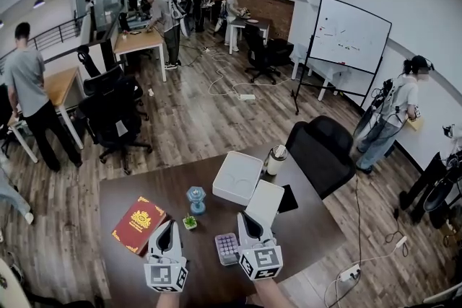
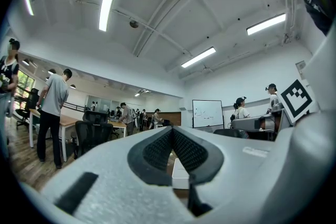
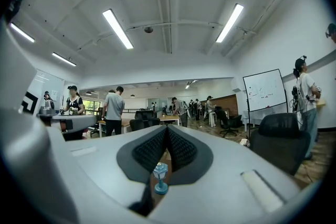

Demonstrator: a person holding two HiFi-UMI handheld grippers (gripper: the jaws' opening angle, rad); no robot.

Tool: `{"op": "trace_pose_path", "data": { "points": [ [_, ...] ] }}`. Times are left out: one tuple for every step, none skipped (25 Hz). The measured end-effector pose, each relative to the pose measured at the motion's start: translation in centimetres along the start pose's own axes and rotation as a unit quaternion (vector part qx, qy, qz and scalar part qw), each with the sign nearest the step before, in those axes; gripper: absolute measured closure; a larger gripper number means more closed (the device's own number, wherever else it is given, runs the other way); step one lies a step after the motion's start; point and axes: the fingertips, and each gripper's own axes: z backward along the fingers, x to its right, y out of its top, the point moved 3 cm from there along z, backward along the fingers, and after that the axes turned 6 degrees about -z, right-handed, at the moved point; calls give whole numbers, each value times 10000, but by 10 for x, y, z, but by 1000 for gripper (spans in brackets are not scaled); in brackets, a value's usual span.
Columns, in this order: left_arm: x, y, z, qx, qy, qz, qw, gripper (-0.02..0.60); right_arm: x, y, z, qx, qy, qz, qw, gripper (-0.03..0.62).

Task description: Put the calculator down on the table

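Left claw (image 1: 168,226), right claw (image 1: 248,217): shut, level, either side of calculator (image 1: 227,249)

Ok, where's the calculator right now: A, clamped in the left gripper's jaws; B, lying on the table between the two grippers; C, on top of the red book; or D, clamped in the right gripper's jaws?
B: the calculator lies flat on the table between the left gripper and the right gripper, whose jaws are both together with nothing in them.
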Motion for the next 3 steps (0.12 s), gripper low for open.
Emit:
{"op": "trace_pose_path", "data": {
  "points": [
    [0, 1, 0, 8, 10, -9, 10000, 586, -1, 0, 0, 2, 4, 1, 10000, 586],
    [-1, 2, 0, 14, 20, -14, 10000, 586, -1, 0, 0, 5, 8, 2, 10000, 586],
    [-2, 3, 0, 19, 29, -18, 10000, 586, -2, 1, -1, 7, 12, 3, 10000, 586]
  ]
}}
